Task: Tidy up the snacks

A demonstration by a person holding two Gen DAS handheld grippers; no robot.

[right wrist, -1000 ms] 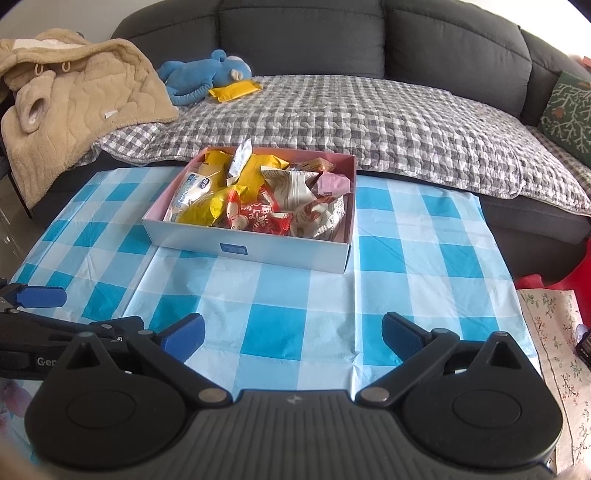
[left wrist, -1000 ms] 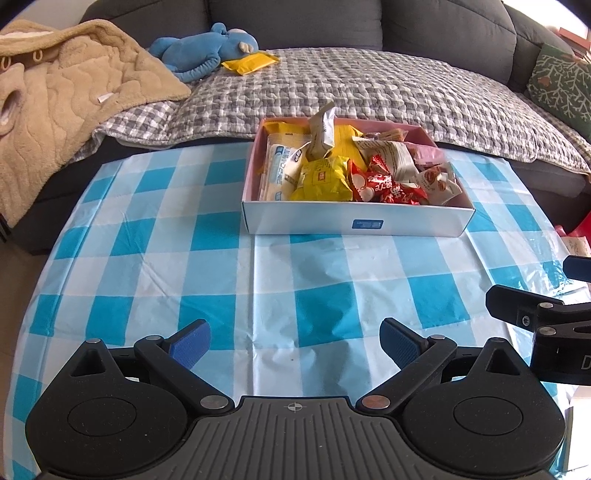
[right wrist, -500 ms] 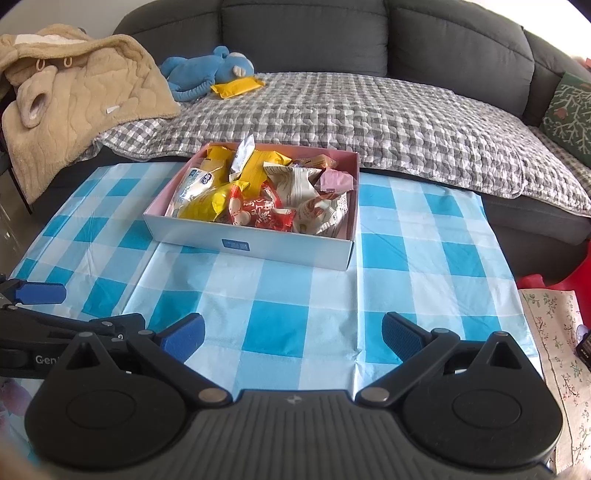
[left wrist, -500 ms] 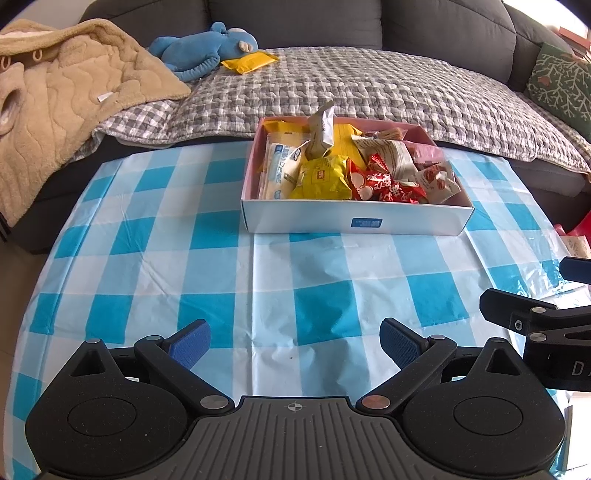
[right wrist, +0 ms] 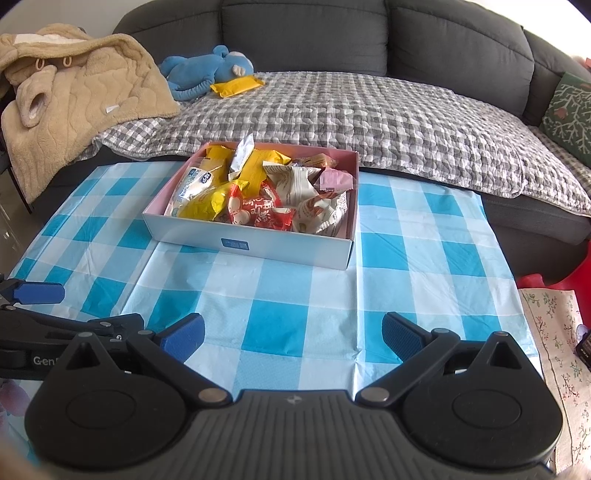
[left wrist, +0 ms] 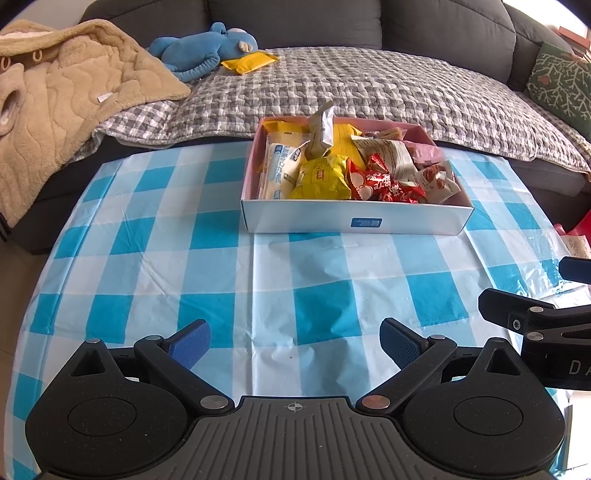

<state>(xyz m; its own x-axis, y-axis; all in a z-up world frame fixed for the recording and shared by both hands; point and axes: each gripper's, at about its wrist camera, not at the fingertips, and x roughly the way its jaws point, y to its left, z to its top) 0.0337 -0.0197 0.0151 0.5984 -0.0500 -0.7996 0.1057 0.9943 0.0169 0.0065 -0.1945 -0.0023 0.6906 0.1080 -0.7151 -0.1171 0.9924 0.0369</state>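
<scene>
Sofa (right wrist: 369,29) corners cropped by fisheye

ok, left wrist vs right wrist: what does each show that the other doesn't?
Only left wrist: the right gripper, side-on at its right edge.

Only right wrist: the left gripper at its left edge, and a floral cloth past the table's right side.

Both: white cardboard box of snack packets, blue-checked tablecloth, blue plush toy, yellow packet on the grey sofa.
</scene>
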